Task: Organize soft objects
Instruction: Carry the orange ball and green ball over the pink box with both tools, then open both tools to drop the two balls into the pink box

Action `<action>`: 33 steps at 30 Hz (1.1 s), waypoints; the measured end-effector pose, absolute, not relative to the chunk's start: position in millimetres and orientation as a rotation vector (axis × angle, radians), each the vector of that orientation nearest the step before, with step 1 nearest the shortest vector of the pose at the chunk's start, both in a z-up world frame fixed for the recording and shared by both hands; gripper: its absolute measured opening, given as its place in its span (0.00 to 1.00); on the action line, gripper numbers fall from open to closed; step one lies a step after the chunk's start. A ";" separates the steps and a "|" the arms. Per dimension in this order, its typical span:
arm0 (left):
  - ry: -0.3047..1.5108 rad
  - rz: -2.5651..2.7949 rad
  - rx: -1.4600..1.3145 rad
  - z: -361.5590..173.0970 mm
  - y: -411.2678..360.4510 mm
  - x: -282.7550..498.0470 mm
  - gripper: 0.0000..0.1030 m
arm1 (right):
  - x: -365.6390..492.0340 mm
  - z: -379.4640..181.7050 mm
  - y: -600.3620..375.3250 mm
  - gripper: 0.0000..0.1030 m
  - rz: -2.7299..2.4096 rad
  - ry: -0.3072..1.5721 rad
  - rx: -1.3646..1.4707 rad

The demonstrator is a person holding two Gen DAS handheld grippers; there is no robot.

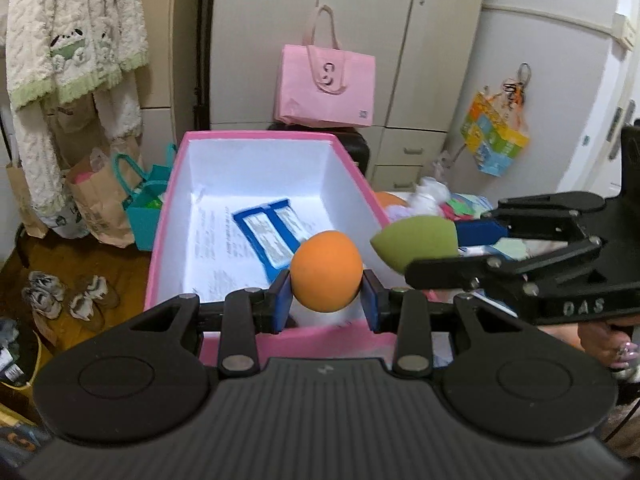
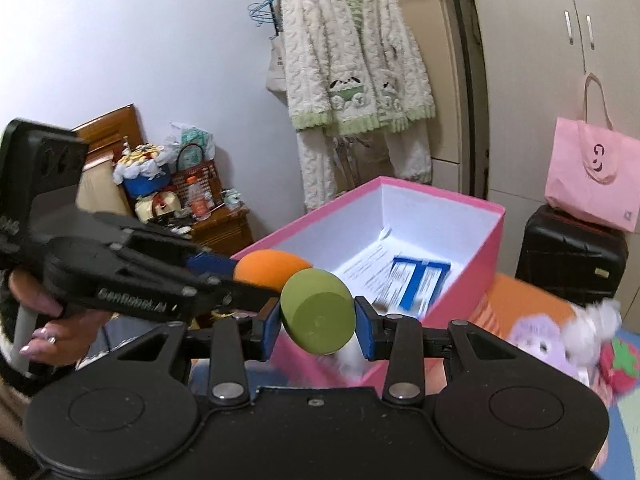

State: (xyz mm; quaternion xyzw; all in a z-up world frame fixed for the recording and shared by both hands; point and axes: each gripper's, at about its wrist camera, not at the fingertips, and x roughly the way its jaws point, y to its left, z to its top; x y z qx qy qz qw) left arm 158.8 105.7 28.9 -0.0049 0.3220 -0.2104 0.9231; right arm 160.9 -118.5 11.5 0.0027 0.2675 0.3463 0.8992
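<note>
Orange egg-shaped foam sponge (image 1: 326, 276), smooth, matte.

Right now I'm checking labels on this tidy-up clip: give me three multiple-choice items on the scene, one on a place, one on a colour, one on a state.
1. Where does the pink tote bag hang?
A. on the cupboard doors
B. inside the pink box
C. on the floor by the shoes

2. What colour is the sponge in the right claw?
A. orange
B. green
C. purple

3. What state is the left claw in?
A. wide open, empty
B. shut on the orange sponge
C. shut on paper

Answers: 1 A, its handles hook on a cupboard handle behind the pink box. 2 B, the green sponge sits between its blue pads. 3 B, both pads press the orange sponge.
</note>
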 end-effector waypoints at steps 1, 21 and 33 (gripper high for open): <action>0.663 -0.425 -0.001 27.9 105.8 165.9 0.34 | 170.2 10.4 -116.6 0.43 0.718 0.562 0.007; 0.863 -0.313 0.138 -7.5 89.9 298.1 0.35 | 294.2 -31.3 -57.0 0.44 0.696 0.769 -0.324; 0.861 -0.366 0.089 -6.7 94.3 299.9 0.55 | 299.2 -36.2 -47.4 0.54 0.693 0.773 -0.350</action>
